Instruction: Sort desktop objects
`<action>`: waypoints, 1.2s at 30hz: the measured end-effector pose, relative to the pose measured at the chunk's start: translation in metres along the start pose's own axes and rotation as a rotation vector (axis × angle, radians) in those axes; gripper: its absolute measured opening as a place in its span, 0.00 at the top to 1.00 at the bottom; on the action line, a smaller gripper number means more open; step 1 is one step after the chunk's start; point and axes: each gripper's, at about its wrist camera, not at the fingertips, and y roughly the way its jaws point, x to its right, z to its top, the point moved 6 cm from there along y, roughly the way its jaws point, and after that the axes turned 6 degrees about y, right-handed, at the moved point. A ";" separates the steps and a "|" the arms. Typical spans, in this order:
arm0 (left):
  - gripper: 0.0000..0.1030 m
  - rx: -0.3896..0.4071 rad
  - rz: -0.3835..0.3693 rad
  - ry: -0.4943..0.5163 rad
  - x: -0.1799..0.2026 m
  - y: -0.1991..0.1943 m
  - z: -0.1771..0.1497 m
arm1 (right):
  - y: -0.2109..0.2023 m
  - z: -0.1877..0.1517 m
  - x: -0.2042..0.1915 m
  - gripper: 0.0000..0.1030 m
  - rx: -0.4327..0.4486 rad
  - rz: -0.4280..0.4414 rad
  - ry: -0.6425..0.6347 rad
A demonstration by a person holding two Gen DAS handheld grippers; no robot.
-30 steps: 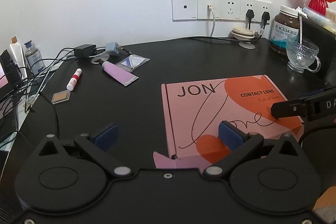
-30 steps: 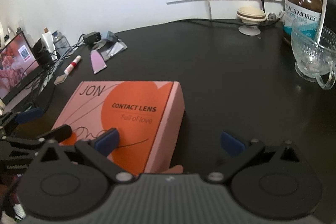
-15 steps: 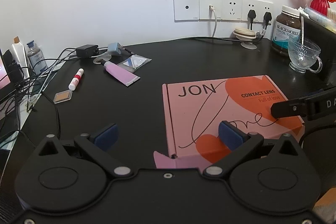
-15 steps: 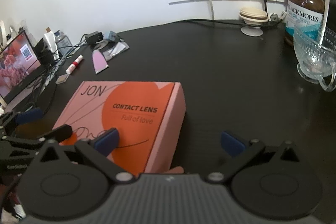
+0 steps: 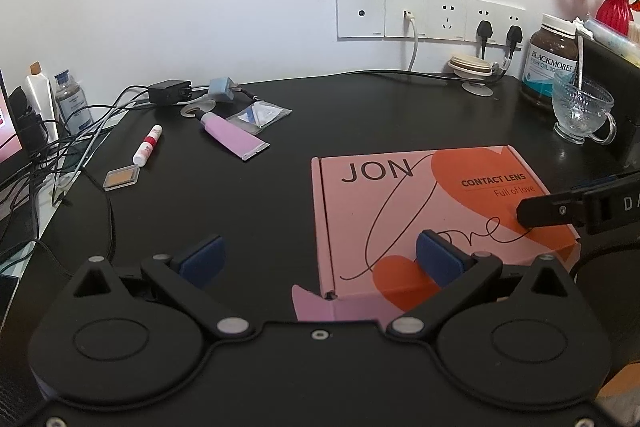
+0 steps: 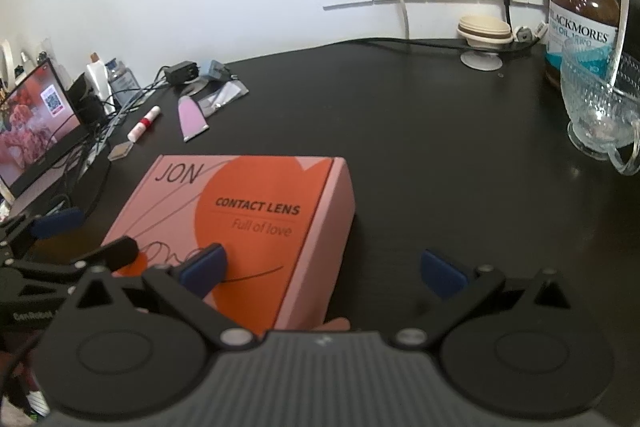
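Both my grippers, left (image 5: 318, 257) and right (image 6: 322, 271), have fingers apart over the box (image 5: 432, 215) near the worktop's front edge; light, stiff card, best gripped by its side edges.

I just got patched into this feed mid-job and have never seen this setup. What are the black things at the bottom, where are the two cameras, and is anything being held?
Each picture comes from a camera on a handheld gripper, looking along its two blue-padded fingers. The left gripper and the right gripper are both open and hold nothing. Both hover at the near end of the pink contact lens box lying closed on the black desk. Farther left lie a lilac tube, a lip balm stick and a small compact. At the right stand a glass cup and a supplement jar.
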 end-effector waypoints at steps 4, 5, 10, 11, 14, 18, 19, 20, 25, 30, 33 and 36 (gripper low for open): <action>0.00 0.000 0.000 0.001 0.000 0.000 0.000 | 0.000 0.000 0.000 0.01 0.001 0.000 -0.002; 0.00 0.001 0.001 0.002 0.000 0.000 0.000 | 0.000 0.000 0.000 0.01 0.001 0.000 -0.002; 0.00 -0.010 0.006 0.010 0.000 0.000 0.002 | 0.000 0.000 0.001 0.01 0.000 0.002 -0.001; 0.00 -0.018 0.009 0.022 0.001 -0.002 0.003 | 0.000 0.000 0.001 0.01 0.001 0.002 -0.001; 0.01 -0.023 0.001 0.063 0.005 -0.013 0.005 | 0.000 0.001 0.001 0.01 0.001 0.001 -0.002; 0.01 -0.050 -0.039 0.043 0.006 -0.020 -0.001 | 0.000 0.001 0.001 0.01 -0.004 0.006 -0.005; 0.01 -0.060 -0.038 0.041 0.006 -0.019 -0.003 | 0.000 0.001 0.001 0.01 -0.005 0.008 -0.001; 0.01 -0.070 -0.037 0.039 0.005 -0.018 -0.005 | 0.000 0.001 0.002 0.01 -0.007 0.011 0.003; 0.00 -0.108 -0.082 0.034 0.004 -0.004 -0.013 | 0.001 0.002 0.003 0.01 -0.016 0.022 0.010; 0.00 -0.124 -0.136 0.075 0.014 0.002 -0.017 | -0.001 0.004 0.002 0.01 -0.019 0.016 -0.012; 0.00 -0.123 -0.172 0.086 0.020 0.006 -0.018 | -0.010 0.008 0.001 0.01 0.024 0.024 -0.071; 0.00 -0.123 -0.206 0.100 0.025 0.011 -0.019 | -0.020 0.007 -0.001 0.01 0.013 0.087 -0.145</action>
